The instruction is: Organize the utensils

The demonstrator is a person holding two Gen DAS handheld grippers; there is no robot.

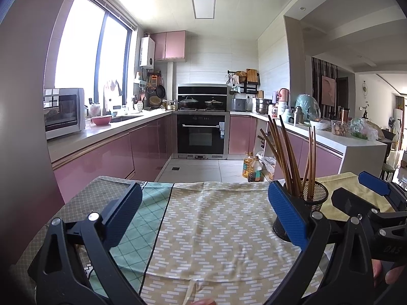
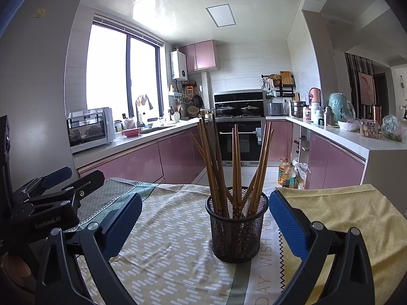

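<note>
Looks like end of the sort, or a pause — all visible chopsticks (image 2: 230, 167) stand upright in the mesh holder (image 2: 237, 225), fanned out. Right gripper (image 2: 206, 218) is spread wide, empty, holder centred just ahead between its fingers, not touching. Left gripper (image 1: 204, 211) also wide, empty — holder sits behind its right finger. Next: check the tablecloth (image 1: 211, 228) for strays; none visible.

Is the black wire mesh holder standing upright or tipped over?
Upright. The black wire mesh holder stands flat on the patterned cloth, and its wooden chopsticks point upward.
</note>
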